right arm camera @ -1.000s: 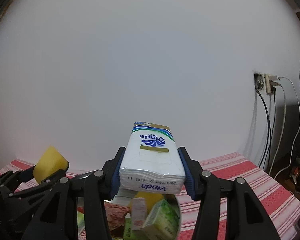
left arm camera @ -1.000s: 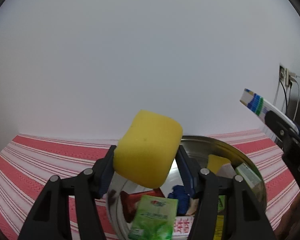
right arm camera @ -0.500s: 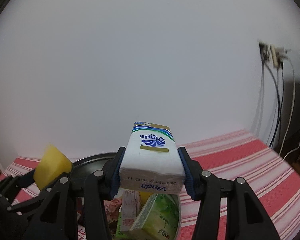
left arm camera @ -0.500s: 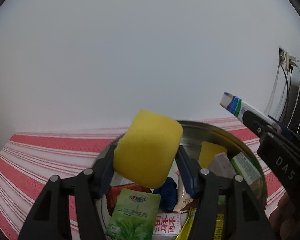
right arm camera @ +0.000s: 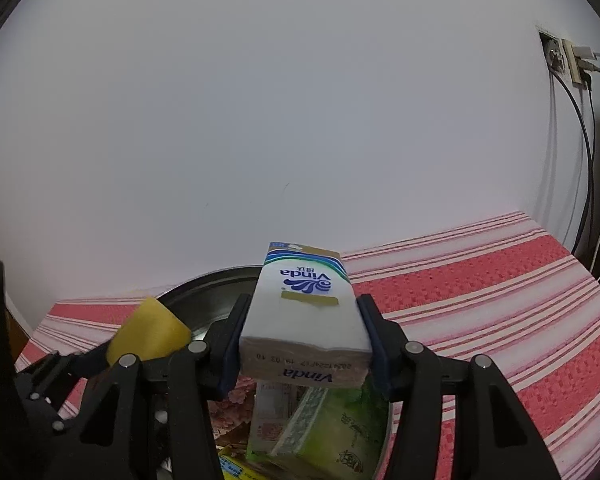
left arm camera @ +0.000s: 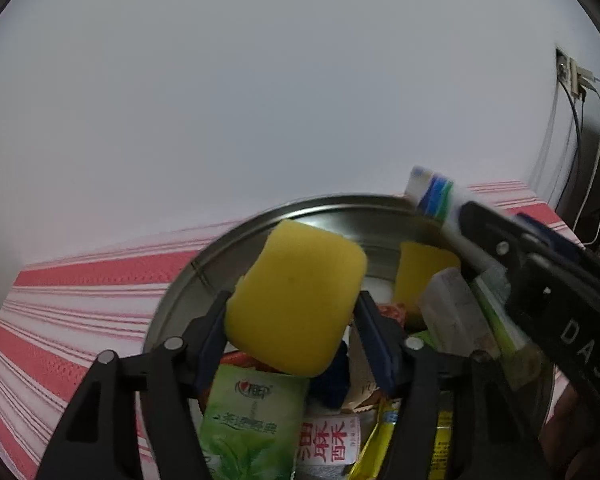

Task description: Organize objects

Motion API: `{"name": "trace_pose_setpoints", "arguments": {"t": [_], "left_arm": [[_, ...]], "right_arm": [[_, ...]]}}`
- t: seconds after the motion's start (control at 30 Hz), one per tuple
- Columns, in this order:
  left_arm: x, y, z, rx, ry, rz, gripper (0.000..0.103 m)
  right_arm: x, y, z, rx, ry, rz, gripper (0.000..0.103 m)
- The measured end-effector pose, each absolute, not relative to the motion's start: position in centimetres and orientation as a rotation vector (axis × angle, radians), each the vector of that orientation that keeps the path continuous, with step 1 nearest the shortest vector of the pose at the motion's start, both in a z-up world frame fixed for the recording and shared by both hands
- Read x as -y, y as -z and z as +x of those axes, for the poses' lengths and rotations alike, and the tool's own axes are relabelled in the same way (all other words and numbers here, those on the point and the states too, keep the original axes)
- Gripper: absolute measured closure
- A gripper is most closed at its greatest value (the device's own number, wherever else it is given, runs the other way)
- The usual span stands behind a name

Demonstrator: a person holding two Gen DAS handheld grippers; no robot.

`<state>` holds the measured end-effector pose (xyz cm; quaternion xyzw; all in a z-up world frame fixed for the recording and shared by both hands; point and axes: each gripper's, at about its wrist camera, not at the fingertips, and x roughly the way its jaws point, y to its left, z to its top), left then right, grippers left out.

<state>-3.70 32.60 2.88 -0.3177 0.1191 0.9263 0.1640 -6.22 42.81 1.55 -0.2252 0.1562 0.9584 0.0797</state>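
1. Left wrist view: the left tongs (left arm camera: 296, 344) sit at lower centre, clamped on a yellow sponge (left arm camera: 296, 300) that bulges out above the blue pads. Below and behind it lies a round metal basin (left arm camera: 228, 236) crammed with goods: a green tea packet (left arm camera: 252, 416), a red-lettered snack wrapper (left arm camera: 328, 440), a second yellow sponge (left arm camera: 420, 276). The tongs point forward and slightly down, over the basin's near half.
2. Same view, right side: the right tongs (left arm camera: 472, 248) cut in diagonally from the lower right, carrying a tissue pack (left arm camera: 432, 196) whose blue and green end sticks out over the basin's far rim.
3. Risk here, as I judge it: the two tools crowd the same basin, so a careless swing could knock them together. The soft sponge could also spring out of its squeeze.
4. Right wrist view: the right tongs (right arm camera: 304, 344) at lower centre are closed on the Vinda tissue pack (right arm camera: 304, 312), held flat, label up, and level over the basin's right part. A green carton (right arm camera: 340, 428) lies directly beneath.
5. Same view, lower left: the left tongs (right arm camera: 116, 354) and their sponge (right arm camera: 148, 336) appear, near but apart from the pack.
6. The red striped desk (right arm camera: 500, 312) spreads to the right. Released here, the pack would land on the heap and might slide off.
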Motion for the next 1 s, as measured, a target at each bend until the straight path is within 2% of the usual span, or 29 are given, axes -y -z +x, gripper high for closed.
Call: {"name": "trace_pose_setpoints", "arguments": {"t": [0.03,0.07,0.1,0.3,0.47,0.63,0.73,1.0], "left_arm": [[-32.8,-2.9,-3.6,-0.338,-2.641,-0.898,0.024],[-32.8,-3.2,-3.4,-0.334,-2.641,-0.888,0.007],[-32.8,-3.5,-3.0,-0.328,-2.651,-0.860,0.001],[-32.4,-4.4,-2.0,-0.288,-2.703,-0.762,0.000],[-31.4,-4.5,-1.6,-0.249,-2.769,-0.704,0.000],[-29.7,-5.2,-2.2,-0.080,-2.827,-0.682,0.000],[-29.3,-5.3,-3.0,-0.017,-2.835,-0.720,0.000],[-27.6,-2.8,-4.4,-0.045,-2.874,-0.767,0.000]], "right_arm": [[-43.0,-1.5,-6.2,-0.494,-2.879,-0.678,0.025],[-43.3,-1.4,-6.3,-0.533,-2.890,-0.684,0.021],[-44.3,-1.4,-6.3,-0.555,-2.894,-0.678,0.020],[-45.2,-1.8,-5.0,-0.558,-2.901,-0.573,0.020],[-45.8,-3.0,-3.1,-0.687,-2.947,-0.424,0.020],[-48.2,-4.1,-0.3,-0.723,-2.825,-0.230,0.020],[-49.3,-4.2,-0.9,-0.644,-2.695,-0.297,0.020],[-48.3,1.5,-5.4,-0.375,-2.613,-0.639,0.020]]}}
